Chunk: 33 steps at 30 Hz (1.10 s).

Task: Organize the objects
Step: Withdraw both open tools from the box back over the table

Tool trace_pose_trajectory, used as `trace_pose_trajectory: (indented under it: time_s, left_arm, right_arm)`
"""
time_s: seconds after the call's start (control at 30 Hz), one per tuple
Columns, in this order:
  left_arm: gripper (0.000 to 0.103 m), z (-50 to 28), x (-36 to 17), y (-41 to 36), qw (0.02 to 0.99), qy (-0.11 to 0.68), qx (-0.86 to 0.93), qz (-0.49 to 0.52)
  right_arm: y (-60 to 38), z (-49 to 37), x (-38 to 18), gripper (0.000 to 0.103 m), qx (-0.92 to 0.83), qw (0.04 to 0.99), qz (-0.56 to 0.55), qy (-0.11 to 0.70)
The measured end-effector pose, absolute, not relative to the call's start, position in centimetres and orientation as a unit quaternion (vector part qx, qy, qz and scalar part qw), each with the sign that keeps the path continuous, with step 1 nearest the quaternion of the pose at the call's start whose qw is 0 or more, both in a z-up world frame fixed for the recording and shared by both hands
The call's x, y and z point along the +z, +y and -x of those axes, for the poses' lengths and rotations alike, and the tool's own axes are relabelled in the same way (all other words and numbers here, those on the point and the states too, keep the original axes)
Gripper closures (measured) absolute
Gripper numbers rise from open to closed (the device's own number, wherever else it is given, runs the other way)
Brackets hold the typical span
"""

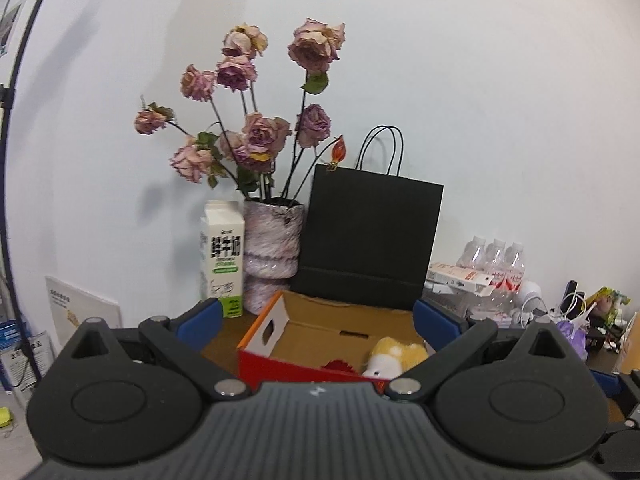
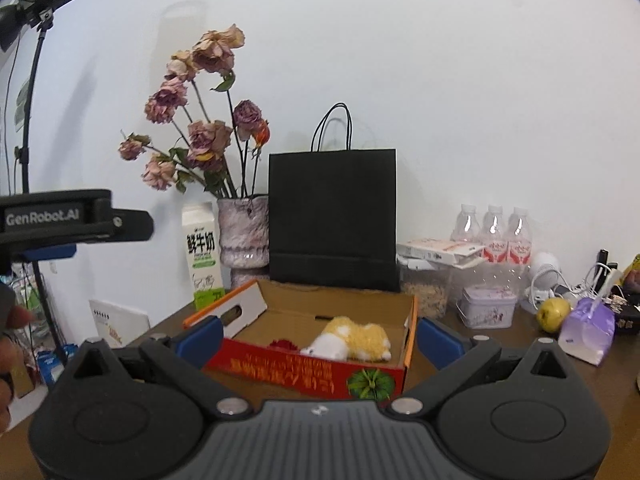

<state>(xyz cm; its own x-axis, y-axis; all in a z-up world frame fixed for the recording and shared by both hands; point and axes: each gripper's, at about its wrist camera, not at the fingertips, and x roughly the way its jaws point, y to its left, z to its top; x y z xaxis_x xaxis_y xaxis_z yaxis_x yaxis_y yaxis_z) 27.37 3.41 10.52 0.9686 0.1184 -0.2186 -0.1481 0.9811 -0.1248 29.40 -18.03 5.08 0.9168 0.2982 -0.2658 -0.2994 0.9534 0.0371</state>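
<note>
A box (image 2: 316,364) sits on the surface (image 2: 520,344) with a plush toy (image 2: 352,342) inside it. Behind the box stands a bag (image 2: 332,216); left of the bag is a vase (image 2: 243,232), then a carton (image 2: 202,256). Right of the bag stand bottles (image 2: 494,232), with a tin (image 2: 487,306) before them and a fruit (image 2: 553,314) further right.

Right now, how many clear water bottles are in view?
3, in a row by the wall, right of the black bag: left, middle, right. More may be hidden behind.
</note>
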Motion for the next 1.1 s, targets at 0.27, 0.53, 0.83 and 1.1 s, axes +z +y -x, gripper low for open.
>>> trace_pose_trajectory:
  time_s: [0.27, 0.53, 0.83, 1.1]
  left_arm:
    - [0.000, -22.7, 10.1, 3.3, 0.989, 0.112, 0.072, 0.058]
    - [0.000, -18.7, 8.8, 3.2, 0.989, 0.124, 0.067, 0.045]
    - [0.000, -15.7, 6.4, 3.6, 0.986, 0.147, 0.064, 0.037]
    - [0.000, -13.9, 3.0, 4.1, 0.979, 0.195, 0.059, 0.029]
  right_arm:
    - [-18.8, -24.5, 4.6, 0.000, 0.160, 0.977, 0.014, 0.140]
    - [-18.7, -20.5, 3.7, 0.000, 0.175, 0.973, 0.030, 0.146]
    - [-18.2, -17.7, 1.5, 0.000, 0.202, 0.963, 0.044, 0.175]
    - [-18.4, -16.0, -0.8, 0.000, 0.213, 0.955, 0.056, 0.198]
